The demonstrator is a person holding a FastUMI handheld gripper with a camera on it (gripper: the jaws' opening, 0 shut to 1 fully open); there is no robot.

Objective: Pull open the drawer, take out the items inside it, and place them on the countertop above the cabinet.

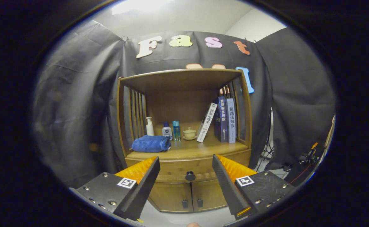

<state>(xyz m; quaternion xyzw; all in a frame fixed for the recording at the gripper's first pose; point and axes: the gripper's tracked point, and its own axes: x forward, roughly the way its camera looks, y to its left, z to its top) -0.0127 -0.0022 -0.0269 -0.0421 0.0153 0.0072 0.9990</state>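
My gripper is spread wide and holds nothing, its two fingers framing a wooden cabinet a little way ahead. The drawer sits shut under the open shelf, and its dark round knob lies between my fingers, so I judge I am lined up to reach it. On the desk above the drawer rest a folded blue towel, a pump bottle, two small bottles, a lidded cup and some books. Free room remains at its front edge.
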